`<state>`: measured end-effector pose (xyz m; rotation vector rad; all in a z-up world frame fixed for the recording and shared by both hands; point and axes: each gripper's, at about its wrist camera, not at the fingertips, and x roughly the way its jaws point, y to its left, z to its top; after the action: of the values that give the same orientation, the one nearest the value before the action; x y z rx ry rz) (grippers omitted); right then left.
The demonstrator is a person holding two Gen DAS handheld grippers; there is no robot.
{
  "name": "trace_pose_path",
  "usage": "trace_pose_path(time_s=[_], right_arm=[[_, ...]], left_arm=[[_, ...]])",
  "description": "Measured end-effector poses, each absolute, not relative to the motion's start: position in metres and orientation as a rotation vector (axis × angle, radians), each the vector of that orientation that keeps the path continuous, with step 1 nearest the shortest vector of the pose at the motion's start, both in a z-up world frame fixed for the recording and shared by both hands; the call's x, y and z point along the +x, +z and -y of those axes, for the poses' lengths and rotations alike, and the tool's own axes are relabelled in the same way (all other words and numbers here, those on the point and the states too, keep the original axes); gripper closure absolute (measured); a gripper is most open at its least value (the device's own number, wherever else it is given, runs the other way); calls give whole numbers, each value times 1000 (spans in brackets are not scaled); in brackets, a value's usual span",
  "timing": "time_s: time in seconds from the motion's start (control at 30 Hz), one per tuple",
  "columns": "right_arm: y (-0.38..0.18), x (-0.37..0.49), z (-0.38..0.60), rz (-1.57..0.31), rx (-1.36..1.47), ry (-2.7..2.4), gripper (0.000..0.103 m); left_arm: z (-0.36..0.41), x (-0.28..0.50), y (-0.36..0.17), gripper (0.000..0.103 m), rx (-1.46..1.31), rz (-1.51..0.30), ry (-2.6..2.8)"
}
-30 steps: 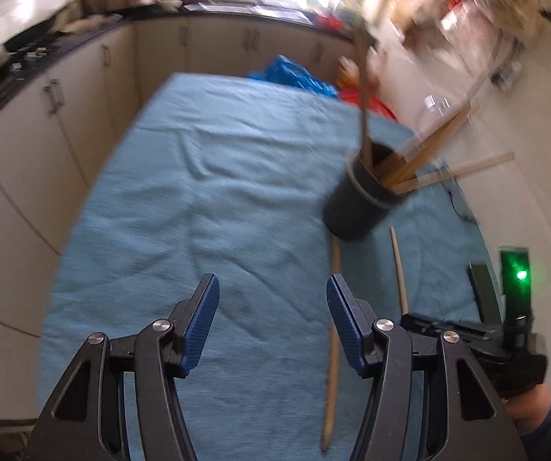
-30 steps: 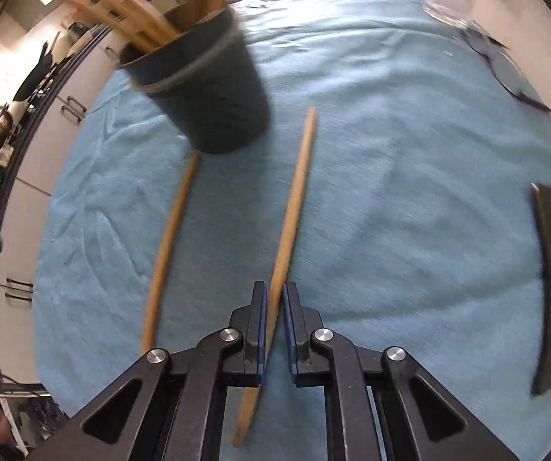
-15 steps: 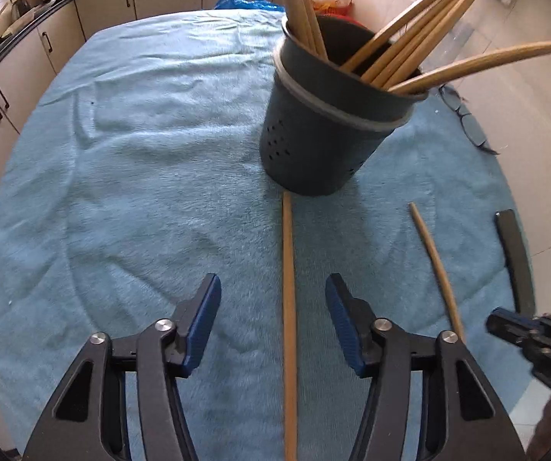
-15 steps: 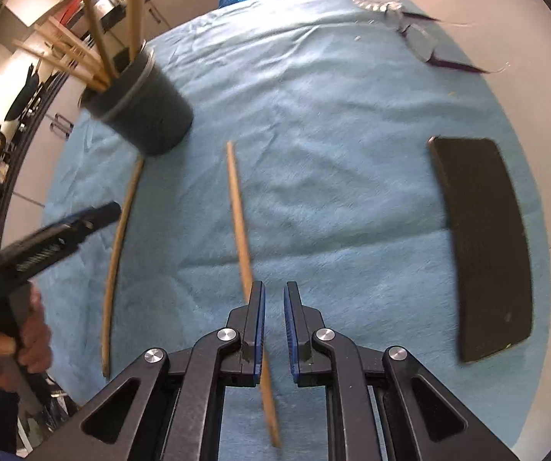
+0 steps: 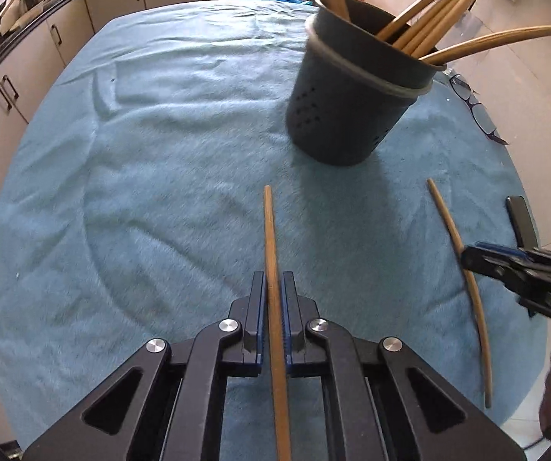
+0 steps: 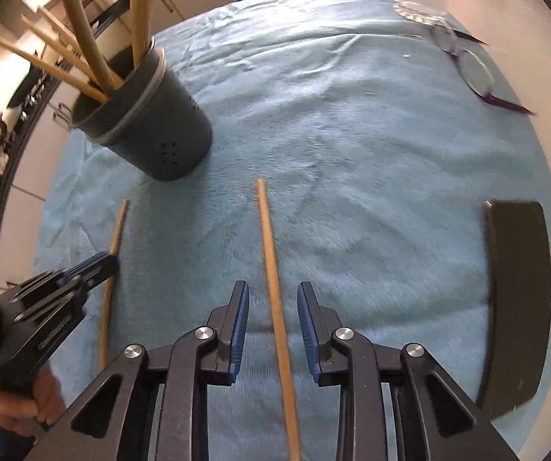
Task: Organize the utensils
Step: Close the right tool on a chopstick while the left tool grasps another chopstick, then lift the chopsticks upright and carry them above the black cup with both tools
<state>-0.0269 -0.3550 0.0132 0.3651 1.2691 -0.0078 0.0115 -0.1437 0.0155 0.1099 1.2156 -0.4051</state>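
Looking along our left tongs point(image 5: 273, 299), we clamp one chopstick point(image 5: 271, 253) flat on the desk's blue cloth point(image 5: 152, 176), ready for the far holder point(image 5: 352, 103). Through the right view, our right tongs point(image 6: 273, 307) are opening around another chopstick point(image 6: 269, 238), pads clear.

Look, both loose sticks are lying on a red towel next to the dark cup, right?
Not quite. The towel is blue, not red, as the right wrist view shows. Both loose sticks do lie on it next to the dark cup.
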Motion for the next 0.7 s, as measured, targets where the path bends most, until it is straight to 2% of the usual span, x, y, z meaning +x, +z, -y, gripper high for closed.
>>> trace_pose_path(time_s=[0.13, 0.17, 0.2, 0.4, 0.7], right_arm=[[4, -16, 347, -1294, 330, -9, 75], [4, -16, 346, -1290, 321, -10, 90], [3, -15, 345, -1294, 320, -1, 94], [14, -23, 342, -1247, 377, 47, 96], [82, -66, 335, -992, 347, 83, 96]], left_arm=[[131, 10, 22, 97, 79, -1189, -412], [128, 10, 26, 97, 73, -1175, -413], [125, 9, 31, 97, 64, -1159, -415], [112, 4, 64, 97, 19, -1068, -413], [108, -20, 119, 97, -34, -909, -408]])
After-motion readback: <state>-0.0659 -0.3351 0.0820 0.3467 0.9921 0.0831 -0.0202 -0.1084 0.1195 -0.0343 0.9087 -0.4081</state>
